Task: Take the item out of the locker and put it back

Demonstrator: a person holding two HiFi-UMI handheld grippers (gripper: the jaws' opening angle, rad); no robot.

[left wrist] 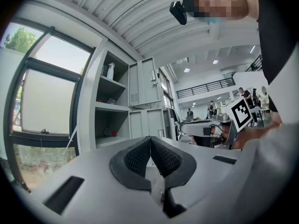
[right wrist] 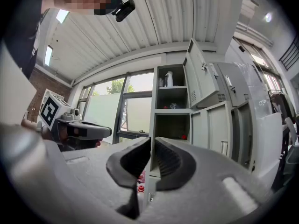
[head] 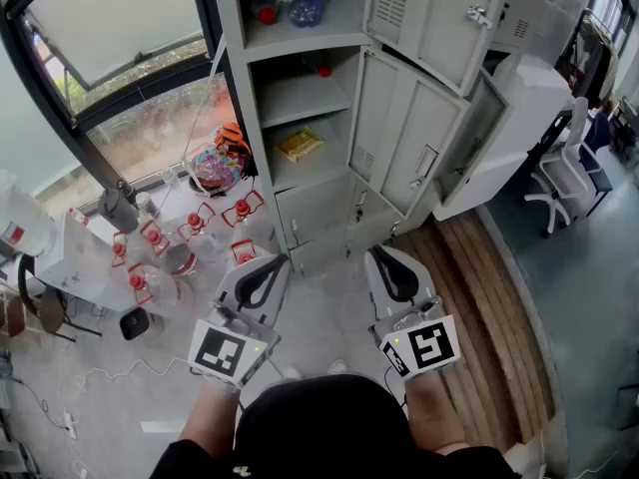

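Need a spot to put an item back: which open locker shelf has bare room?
Middle shelf: mostly bare, only a small red thing at its back. Shelf below: a yellow packet. Crowded: the top shelf, and around the red-capped bottles.

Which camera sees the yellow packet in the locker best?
The head view. It looks down into the open grey metal locker and shows the flat yellow packet lying inside in plain sight. Neither the left gripper view nor the right gripper view shows the packet; only the locker's upper part appears there.
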